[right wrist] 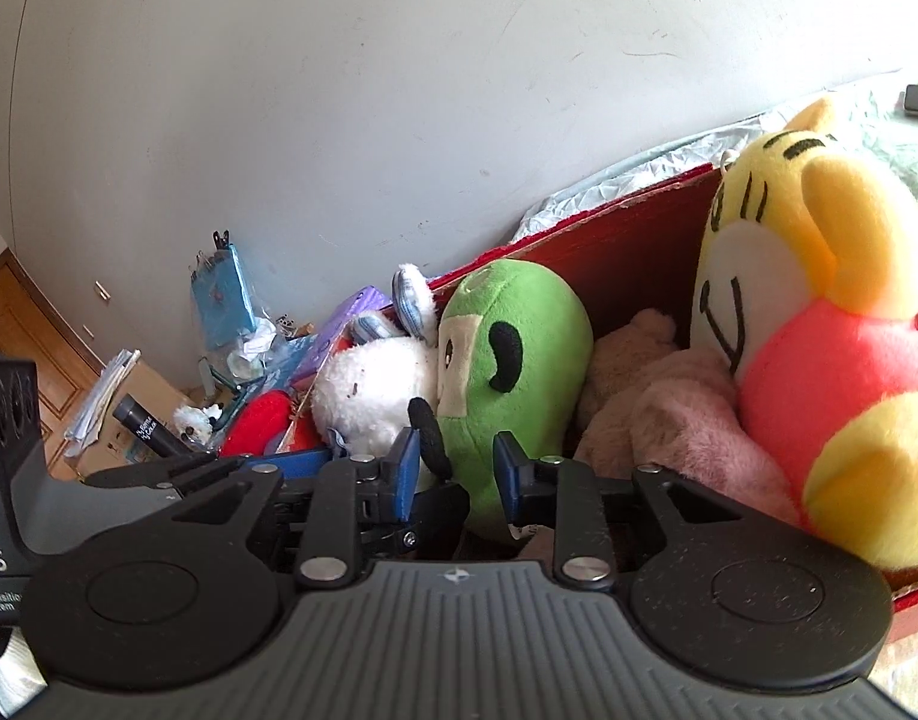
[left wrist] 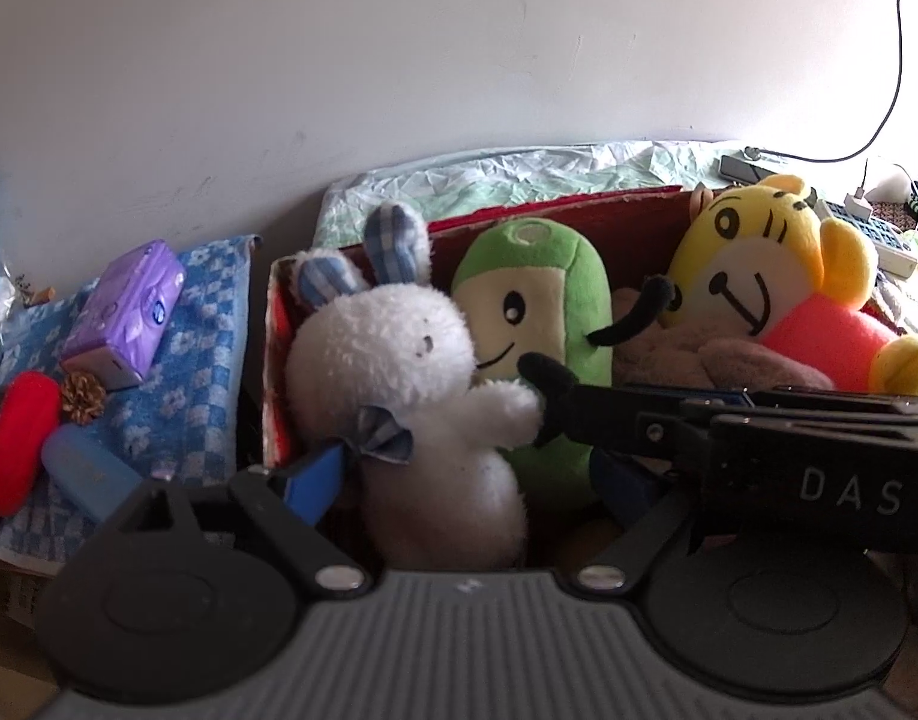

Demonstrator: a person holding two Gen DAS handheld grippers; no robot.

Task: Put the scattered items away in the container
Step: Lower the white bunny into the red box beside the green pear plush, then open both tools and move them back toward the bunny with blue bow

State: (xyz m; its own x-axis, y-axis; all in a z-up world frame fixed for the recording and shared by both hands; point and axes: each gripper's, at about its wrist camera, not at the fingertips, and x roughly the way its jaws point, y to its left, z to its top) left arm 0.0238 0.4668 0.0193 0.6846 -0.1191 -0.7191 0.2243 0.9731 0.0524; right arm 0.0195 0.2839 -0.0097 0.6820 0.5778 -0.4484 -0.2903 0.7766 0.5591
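Red box (left wrist: 609, 210) already packed: white rabbit (left wrist: 399, 360), green toy (left wrist: 543, 300), yellow tiger toy (left wrist: 753, 264) and a pink plush (right wrist: 687, 420) stand or lie inside it.

Left tool (left wrist: 459, 474) is spread wide around the rabbit's lower body, pads seemingly clear of it, probably having set it upright against the box's end wall.

Right tool (right wrist: 453, 474) is narrowed around the green toy's black hand (right wrist: 429, 432); contact is hard to judge.

Still outside, on the blue checked cloth (left wrist: 201, 348): purple tissue pack (left wrist: 129, 312), pine cone (left wrist: 82, 397), red cushion (left wrist: 18, 438).
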